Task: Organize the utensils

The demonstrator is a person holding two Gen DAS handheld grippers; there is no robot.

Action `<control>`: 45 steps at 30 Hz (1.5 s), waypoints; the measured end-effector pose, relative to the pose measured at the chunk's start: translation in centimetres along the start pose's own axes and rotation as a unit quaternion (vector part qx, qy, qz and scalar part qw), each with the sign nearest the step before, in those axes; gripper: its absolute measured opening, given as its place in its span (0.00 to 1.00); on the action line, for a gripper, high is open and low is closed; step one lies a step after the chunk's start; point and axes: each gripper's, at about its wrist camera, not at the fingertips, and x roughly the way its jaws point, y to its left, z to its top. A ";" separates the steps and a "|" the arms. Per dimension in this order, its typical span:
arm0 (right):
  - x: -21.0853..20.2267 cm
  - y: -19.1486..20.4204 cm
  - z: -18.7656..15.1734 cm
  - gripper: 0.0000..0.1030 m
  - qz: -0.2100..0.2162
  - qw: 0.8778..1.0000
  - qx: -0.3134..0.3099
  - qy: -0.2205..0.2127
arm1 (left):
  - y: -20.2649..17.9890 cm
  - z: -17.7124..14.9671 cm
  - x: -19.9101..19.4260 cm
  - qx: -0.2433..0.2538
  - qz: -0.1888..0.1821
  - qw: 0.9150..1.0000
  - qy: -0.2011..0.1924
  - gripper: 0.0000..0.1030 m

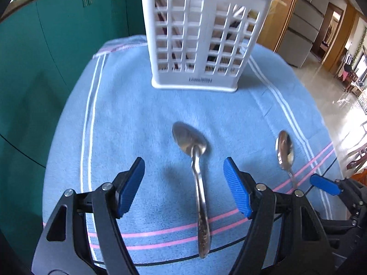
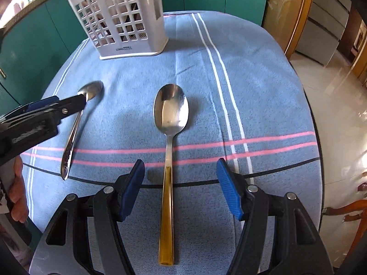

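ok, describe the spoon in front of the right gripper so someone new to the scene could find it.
Start at the white slotted utensil holder standing on the blue striped cloth. Two spoons lie in front of it, bowls toward the holder. It's the gold-handled spoon, lying straight between the open right gripper's fingers; the all-silver spoon beside it has an embossed handle.

Left gripper [image 1: 184,186] and right gripper [image 2: 180,189] both tilt steeply downward, jaws spread wide and empty (a hand [image 2: 19,197] grips the left one)
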 end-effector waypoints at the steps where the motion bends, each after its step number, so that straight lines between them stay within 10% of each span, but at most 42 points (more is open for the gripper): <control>1: 0.0 0.1 -0.1 0.62 0.000 1.000 -0.003 0.001 | 0.1 -0.1 0.1 -0.001 -0.001 1.000 0.004 0.63; 9: -0.2 1.0 0.0 0.16 0.005 1.000 -0.020 -0.002 | 1.3 -0.9 0.5 -0.006 0.004 1.000 0.018 0.08; 29: -0.3 3.9 -0.9 0.08 0.061 0.997 -0.044 0.003 | 3.5 -5.8 -2.9 -0.004 0.028 0.999 0.026 0.07; 45: -1.5 1.1 0.2 0.30 0.064 0.998 -0.005 -0.014 | 6.3 -3.5 -3.8 -0.031 0.000 0.999 0.008 0.31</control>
